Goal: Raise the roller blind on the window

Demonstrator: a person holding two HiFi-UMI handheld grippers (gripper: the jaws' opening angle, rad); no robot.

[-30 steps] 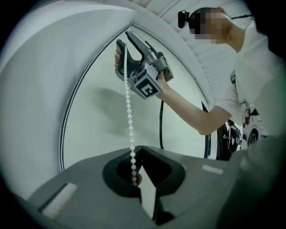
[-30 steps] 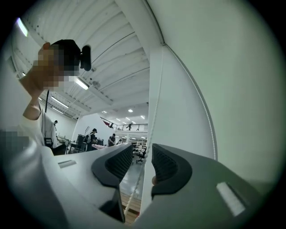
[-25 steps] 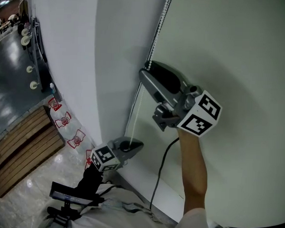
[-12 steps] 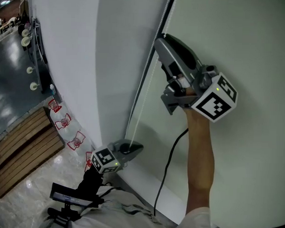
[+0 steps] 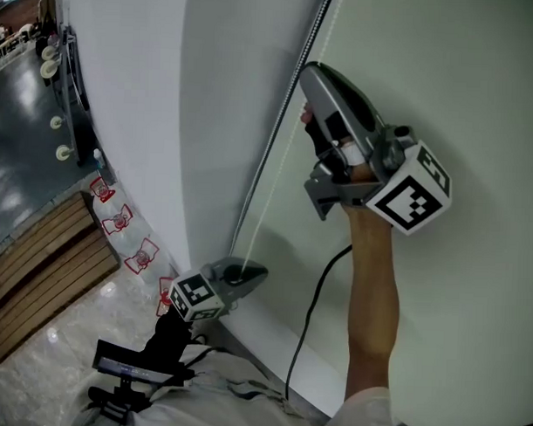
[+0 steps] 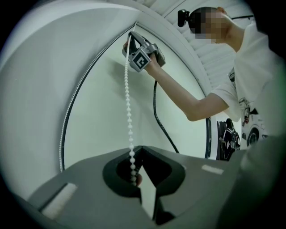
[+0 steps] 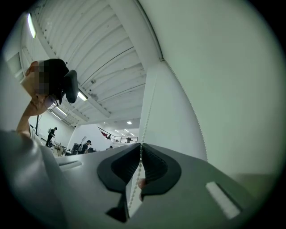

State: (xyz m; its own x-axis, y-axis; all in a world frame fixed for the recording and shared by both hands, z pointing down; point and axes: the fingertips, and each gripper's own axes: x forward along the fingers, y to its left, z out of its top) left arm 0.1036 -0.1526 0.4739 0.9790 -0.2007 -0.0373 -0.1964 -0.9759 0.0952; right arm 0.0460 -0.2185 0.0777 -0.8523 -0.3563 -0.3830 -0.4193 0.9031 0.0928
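Two grippers pinch one strand of the chain, one below the other.
Left gripper has its jaws together at the tips, with the white chain caught between them. From there the strand climbs straight and taut to the right gripper, held above it at arm's length. That gripper's jaws have just been closing, and they now nip the same strand, which runs on upward past them. A second strand of the loop runs just to the left of the gripped one, on the same up-and-down line. The pale blind hangs flat right behind both grippers. Each gripper's cube carries black-and-white square markers, and a black cable trails down from the right gripper.
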